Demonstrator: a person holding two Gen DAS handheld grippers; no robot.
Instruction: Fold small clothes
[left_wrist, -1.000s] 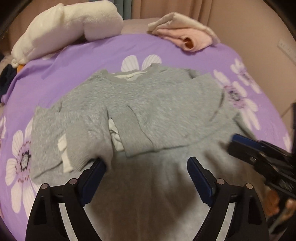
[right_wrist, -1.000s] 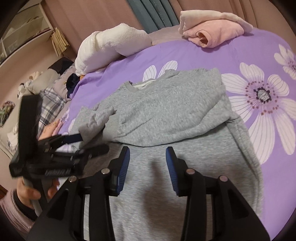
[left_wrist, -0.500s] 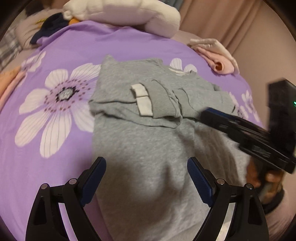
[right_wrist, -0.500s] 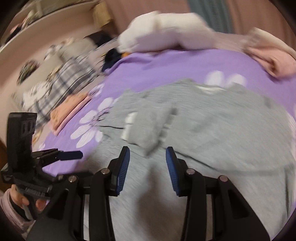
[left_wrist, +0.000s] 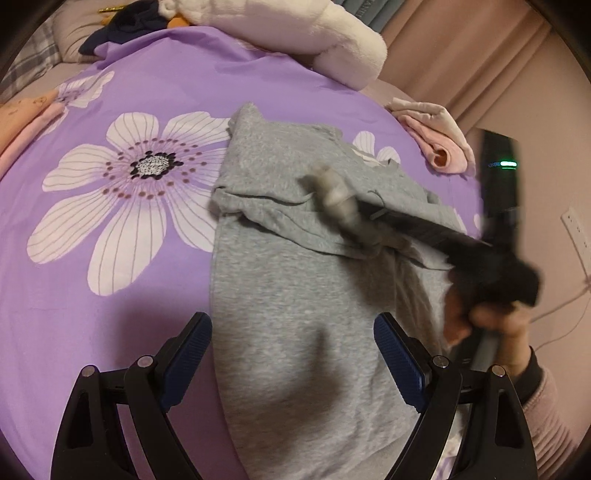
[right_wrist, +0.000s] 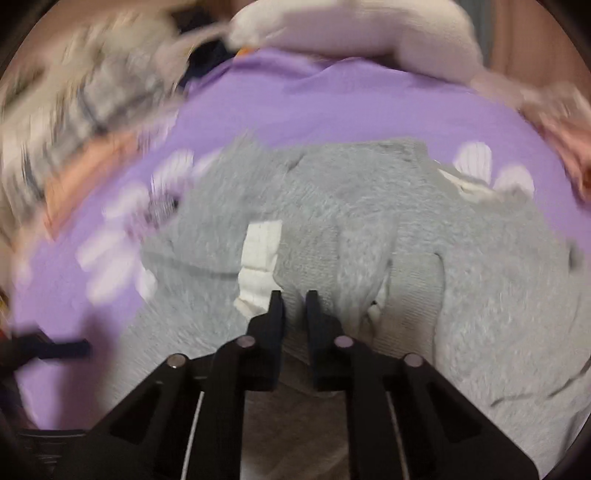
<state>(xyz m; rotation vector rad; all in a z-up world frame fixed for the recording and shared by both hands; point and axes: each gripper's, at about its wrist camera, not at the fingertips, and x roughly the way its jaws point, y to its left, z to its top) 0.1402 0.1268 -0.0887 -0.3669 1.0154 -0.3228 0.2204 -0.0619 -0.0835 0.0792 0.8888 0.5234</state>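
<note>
A grey sweatshirt (left_wrist: 288, 280) lies flat on the purple flowered bedsheet (left_wrist: 129, 166), with both sleeves folded across its chest. In the left wrist view my right gripper (left_wrist: 360, 214), blurred, reaches in from the right and lifts a sleeve cuff (left_wrist: 334, 194). From its own view the right gripper (right_wrist: 294, 295) is shut, with the grey ribbed cuff (right_wrist: 306, 266) pinched between its pads. A white-lined cuff (right_wrist: 258, 258) lies just to its left. My left gripper (left_wrist: 291, 332) stands wide open above the sweatshirt's lower body, holding nothing.
A white plush pillow (left_wrist: 314, 37) lies at the head of the bed, and folded pink clothes (left_wrist: 436, 147) sit at the far right. Dark clothing (left_wrist: 122, 26) sits behind the sheet. A person's hand (left_wrist: 491, 325) grips the right tool. Bare sheet stretches to the left.
The right gripper's jaws went from half apart to shut on the sleeve cuff and raised it. Both views swung round, and the left gripper slid toward the sweatshirt's left side.
</note>
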